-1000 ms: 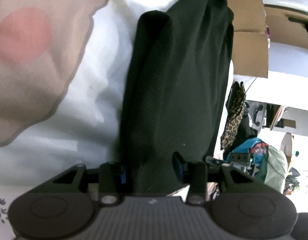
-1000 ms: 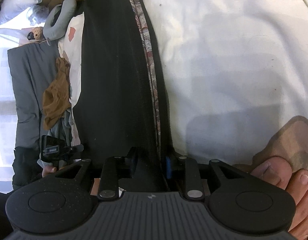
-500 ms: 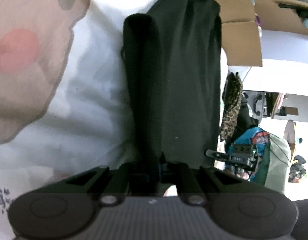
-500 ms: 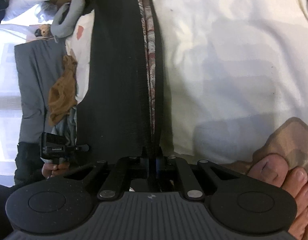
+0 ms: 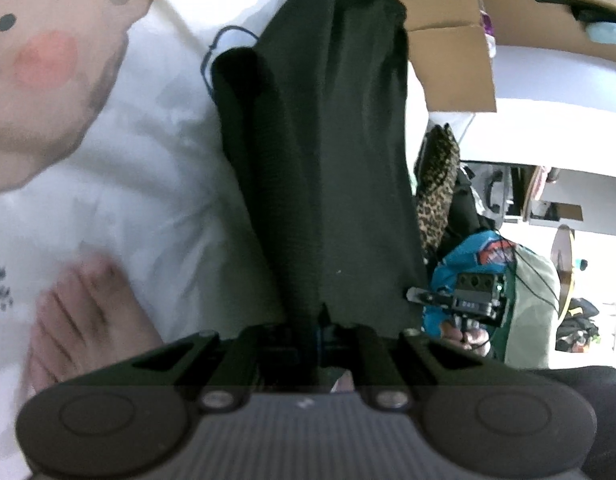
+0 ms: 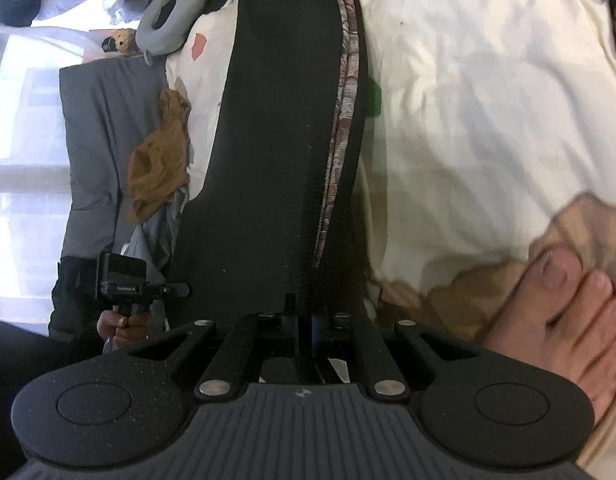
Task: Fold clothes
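We see the long black knitted garment (image 5: 328, 168) stretched lengthwise ahead of both cameras, hanging taut over a white bedsheet (image 5: 148, 184). In the right wrist view the same black cloth (image 6: 276, 140) shows a narrow patterned trim of red and grey running along its right edge. At its near end the fabric is gathered into a narrow bunch that runs straight into each tool.

The left gripper (image 5: 322, 330) has its jaws drawn together on that bunch, with only a sliver of blue pad showing beside the cloth. The right gripper (image 6: 304, 320) likewise has its two fingers pressed close with the black cloth pinched between them.

Beside the garment, in the left wrist view, we see a bare foot (image 5: 80, 312) resting on the sheet at lower left, blurred. Further up is a large beige cartoon print with a pink round cheek (image 5: 44, 64) on the bedding. To the right of the cloth the other handheld tool (image 5: 468, 300) shows with a hand under it, and behind it lie a leopard-print fabric (image 5: 436, 192) and a brown cardboard box (image 5: 448, 48).

In the right wrist view a bare foot (image 6: 564, 312) lies at lower right on a tan patch of the cream bedding (image 6: 488, 100). Left of the garment we see a crumpled brown cloth (image 6: 160, 168), a grey padded mat (image 6: 104, 152), a grey U-shaped neck pillow (image 6: 172, 20), and the other tool's black camera block (image 6: 124, 280) with fingers gripping below it.
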{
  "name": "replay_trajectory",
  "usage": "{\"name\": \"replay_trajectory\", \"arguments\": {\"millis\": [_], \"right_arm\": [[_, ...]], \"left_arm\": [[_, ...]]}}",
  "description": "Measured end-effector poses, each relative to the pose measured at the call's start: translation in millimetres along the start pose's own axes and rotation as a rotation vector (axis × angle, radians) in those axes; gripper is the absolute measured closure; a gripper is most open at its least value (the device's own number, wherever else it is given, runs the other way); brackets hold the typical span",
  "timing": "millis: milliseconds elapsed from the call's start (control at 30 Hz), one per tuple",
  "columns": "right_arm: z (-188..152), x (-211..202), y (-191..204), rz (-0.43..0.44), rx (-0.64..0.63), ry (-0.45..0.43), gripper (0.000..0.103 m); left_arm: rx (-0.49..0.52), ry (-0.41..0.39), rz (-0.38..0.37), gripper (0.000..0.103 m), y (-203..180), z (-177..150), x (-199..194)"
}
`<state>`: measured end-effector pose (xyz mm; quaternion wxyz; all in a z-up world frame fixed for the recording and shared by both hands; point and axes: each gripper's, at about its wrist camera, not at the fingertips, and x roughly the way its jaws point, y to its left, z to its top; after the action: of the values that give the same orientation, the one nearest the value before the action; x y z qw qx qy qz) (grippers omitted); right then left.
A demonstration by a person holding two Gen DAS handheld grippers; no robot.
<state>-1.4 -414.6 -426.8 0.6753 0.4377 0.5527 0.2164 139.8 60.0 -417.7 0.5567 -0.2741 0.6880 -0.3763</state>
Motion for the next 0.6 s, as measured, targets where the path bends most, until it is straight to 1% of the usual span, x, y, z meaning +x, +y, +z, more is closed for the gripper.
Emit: {"name": "replay_trajectory", "arguments": {"millis": [133, 267, 400, 500, 600], "right_arm": [[-13.7, -6.1, 6.3, 0.021, -0.003, 0.040, 0.100], [-24.3, -11.4, 15.5, 0.030, -0.011, 0.074, 0.100], [-31.1, -19.2, 21.1, 0.040, -0.012, 0.078, 0.100], [-31.8, -19.5, 18.8, 0.033, -0.006, 0.079, 0.100], [-25.6, -16.4, 17.9, 0.026, -0.011, 0.058, 0.100]], "left_arm": [[0.004, 0.001, -0.036, 0.097, -3.0, -17.4, -23.1], [-0.006, 0.011, -0.032, 0.097, -4.9, -31.9, -33.1], [-0.022, 0.021, -0.027, 0.097, -5.1, -42.2, -31.6], [-0.021, 0.014, -0.020, 0.097, -4.4, -38.6, -24.5], [-0.009, -0.003, -0.009, 0.097, -4.0, -29.3, -20.9]]}}
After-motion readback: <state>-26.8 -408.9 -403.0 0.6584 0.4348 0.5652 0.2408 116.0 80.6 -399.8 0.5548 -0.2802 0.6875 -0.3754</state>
